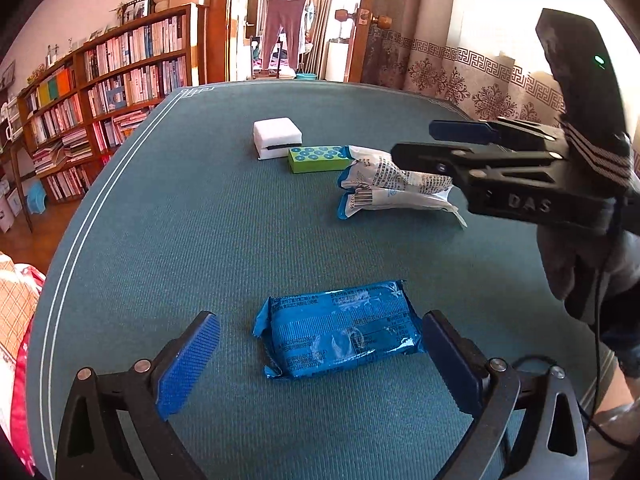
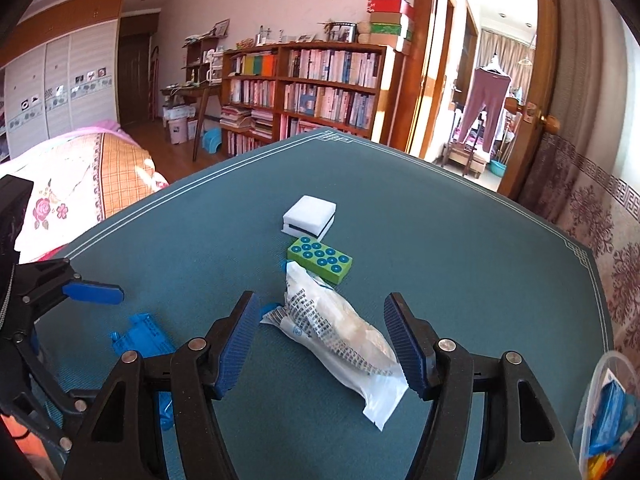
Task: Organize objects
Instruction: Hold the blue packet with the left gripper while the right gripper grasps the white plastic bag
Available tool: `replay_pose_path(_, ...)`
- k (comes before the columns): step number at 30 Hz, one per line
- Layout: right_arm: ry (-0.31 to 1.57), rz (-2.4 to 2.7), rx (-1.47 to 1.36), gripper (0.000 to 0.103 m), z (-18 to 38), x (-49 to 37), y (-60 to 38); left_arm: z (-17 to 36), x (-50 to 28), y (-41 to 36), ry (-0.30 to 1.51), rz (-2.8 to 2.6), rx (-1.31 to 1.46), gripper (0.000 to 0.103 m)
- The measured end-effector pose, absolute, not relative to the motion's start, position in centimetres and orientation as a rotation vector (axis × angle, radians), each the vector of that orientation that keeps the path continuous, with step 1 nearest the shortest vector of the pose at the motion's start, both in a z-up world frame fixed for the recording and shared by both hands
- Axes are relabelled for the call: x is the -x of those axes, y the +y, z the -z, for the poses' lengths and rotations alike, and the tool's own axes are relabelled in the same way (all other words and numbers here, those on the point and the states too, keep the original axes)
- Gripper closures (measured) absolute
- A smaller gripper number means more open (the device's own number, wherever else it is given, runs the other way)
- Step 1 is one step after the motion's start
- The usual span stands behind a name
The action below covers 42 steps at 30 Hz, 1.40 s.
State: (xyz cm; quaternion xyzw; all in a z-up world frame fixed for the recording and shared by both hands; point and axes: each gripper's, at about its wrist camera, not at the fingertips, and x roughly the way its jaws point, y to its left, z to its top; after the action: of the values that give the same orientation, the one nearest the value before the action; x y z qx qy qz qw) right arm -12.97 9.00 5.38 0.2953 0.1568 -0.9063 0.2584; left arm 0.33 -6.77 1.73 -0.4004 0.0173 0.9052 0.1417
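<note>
Left gripper (image 1: 320, 356) spread wide around blue packet (image 1: 340, 330) on teal table (image 1: 200, 220), pads clear. Right gripper (image 2: 320, 344) parted, straddling white packet (image 2: 340, 336), not pinching.

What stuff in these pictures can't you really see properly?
- Clear tub, right wrist view: cut off by the picture edge, so its contents are unclear.
- Blue packet, right wrist view: partly hidden behind the right claw.
- White packet, left wrist view: its near end is covered by the right claw.
- Print on both packets: too small to read.
</note>
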Motion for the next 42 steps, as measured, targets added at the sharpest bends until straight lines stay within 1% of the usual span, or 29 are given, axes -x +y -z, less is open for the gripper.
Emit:
replay_pose_path(5, 0.388, 2.349, -0.947, 0.037, -3.4, 16.8, 8.8, -1.3, -0.4, -6.0, 0.169, -2.582, 1.133, 0.000)
replay_pose_path(7, 0.376, 2.292, -0.997, 0.037, -2.4, 17.5, 8.9, -1.1, -0.3, -5.7, 0.249, -2.573, 1.120, 0.000)
replay_pose_path(10, 0.365, 2.268, -1.028, 0.035, -1.2, 17.7, 9.0, -0.8, 0.2, -5.2, 0.388, -2.572, 1.099, 0.000)
replay_pose_path(15, 0.305, 2.255, -1.046, 0.035, -0.7, 17.7, 9.2, 0.1, 1.5, -4.6, 0.536, -2.529, 1.103, 0.000)
replay_pose_path(20, 0.260, 2.253, -1.062, 0.035, -0.6, 17.6, 9.5, 0.3, 2.7, -4.3, 0.539, -2.515, 1.111, 0.000)
replay_pose_path(24, 0.211, 2.218, -1.078, 0.035, -0.5, 17.2, 9.6, 0.4, 3.1, -4.3, 0.501, -2.497, 1.119, 0.001)
replay_pose_path(26, 0.190, 2.195, -1.091, 0.035, -0.4, 17.0, 9.6, 0.4, 3.1, -4.3, 0.485, -2.482, 1.119, 0.006)
replay_pose_path(27, 0.179, 2.184, -1.097, 0.035, -0.4, 16.9, 9.6, 0.4, 3.1, -4.2, 0.471, -2.471, 1.119, 0.012)
replay_pose_path(28, 0.167, 2.172, -1.104, 0.035, -0.4, 16.8, 9.7, 0.3, 3.1, -4.2, 0.450, -2.459, 1.121, 0.020)
replay_pose_path(29, 0.155, 2.159, -1.111, 0.035, -0.4, 16.6, 9.7, 0.3, 3.0, -4.1, 0.430, -2.446, 1.121, 0.024)
replay_pose_path(31, 0.137, 2.136, -1.118, 0.035, -0.3, 16.2, 9.7, 0.2, 2.8, -3.8, 0.411, -2.432, 1.116, 0.040)
replay_pose_path(34, 0.127, 2.126, -1.119, 0.035, -0.4, 15.7, 9.8, 0.2, 2.5, -3.3, 0.407, -2.437, 1.108, 0.049)
replay_pose_path(36, 0.122, 2.125, -1.119, 0.035, -0.4, 15.5, 10.0, 0.2, 2.3, -3.2, 0.390, -2.439, 1.107, 0.053)
replay_pose_path(39, 0.122, 2.122, -1.119, 0.035, -0.5, 15.1, 10.1, 0.2, 2.1, -3.3, 0.370, -2.460, 1.108, 0.058)
replay_pose_path(42, 0.150, 2.130, -1.126, 0.035, -0.3, 14.8, 9.9, 0.2, 2.2, -3.6, 0.336, -2.499, 1.120, 0.059)
